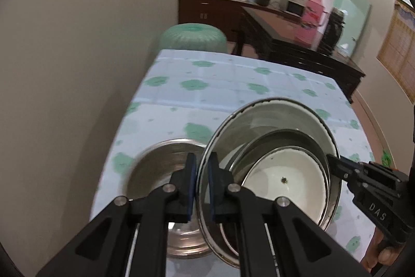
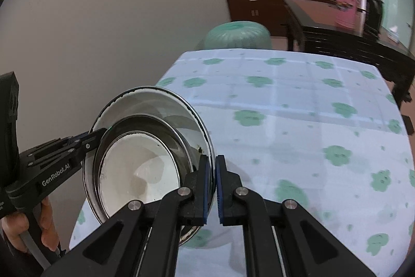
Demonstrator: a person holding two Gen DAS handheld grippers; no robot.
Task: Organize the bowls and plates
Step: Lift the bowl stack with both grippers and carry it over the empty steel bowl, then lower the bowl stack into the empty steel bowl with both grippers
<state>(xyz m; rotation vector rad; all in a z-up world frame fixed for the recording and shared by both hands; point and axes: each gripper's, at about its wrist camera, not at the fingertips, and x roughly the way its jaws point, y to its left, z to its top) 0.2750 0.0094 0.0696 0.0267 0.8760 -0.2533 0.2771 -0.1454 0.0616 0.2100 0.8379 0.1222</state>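
Note:
A large steel bowl hangs tilted above the table, with smaller bowls nested in it; the innermost is white inside. My left gripper is shut on the big bowl's left rim. On the opposite rim my right gripper is also shut. Below and to the left, a second steel bowl rests on the table, partly hidden behind my left fingers.
The table wears a pale cloth with green flowers. Beyond its far edge stands a green stool. Dark wooden furniture fills the back right, and a plain wall runs along the left. A hand grips the left tool.

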